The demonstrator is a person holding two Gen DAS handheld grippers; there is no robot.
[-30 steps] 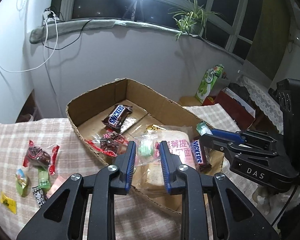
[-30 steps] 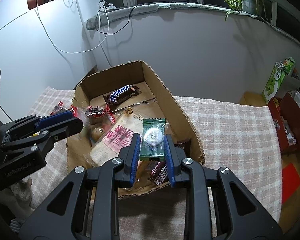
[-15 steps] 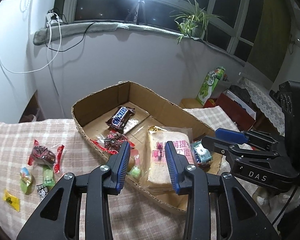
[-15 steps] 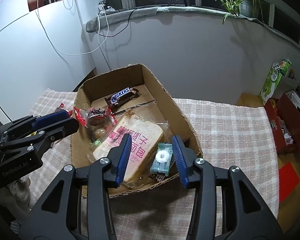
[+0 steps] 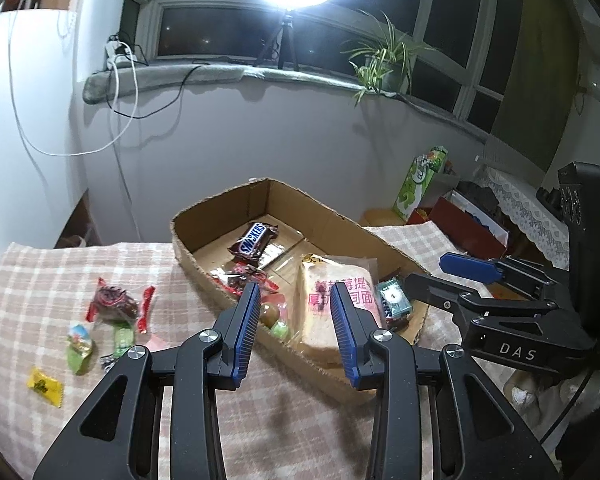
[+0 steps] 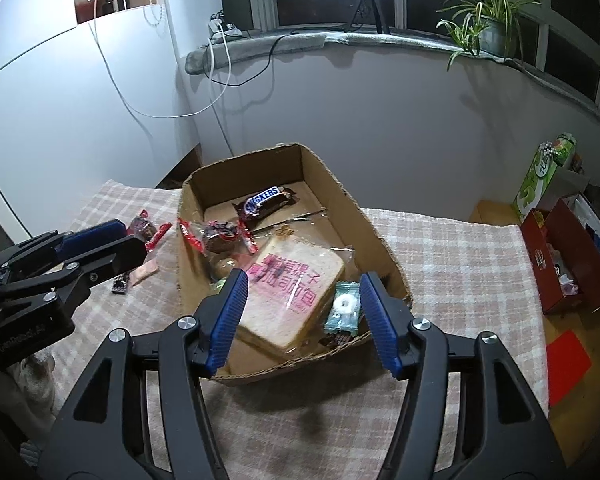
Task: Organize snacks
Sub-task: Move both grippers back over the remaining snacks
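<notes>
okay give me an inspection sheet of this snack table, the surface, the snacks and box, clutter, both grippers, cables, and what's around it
Surface: checked tablecloth, no spills seen.
Job's things: cardboard box holds a Snickers bar, a bagged bread slice, a green mint packet and a red-wrapped snack; loose sweets lie on the cloth beside the box, among them a red-wrapped snack and a yellow candy.
Clutter: nothing seen on the table beyond the snacks.
Grippers: left gripper and right gripper both opening, nothing between the jaws.
Cables: white cable hangs down the wall; black cable drops from the sill.
Surroundings: lamp tripod and potted plant on the windowsill; red box beside the table.
</notes>
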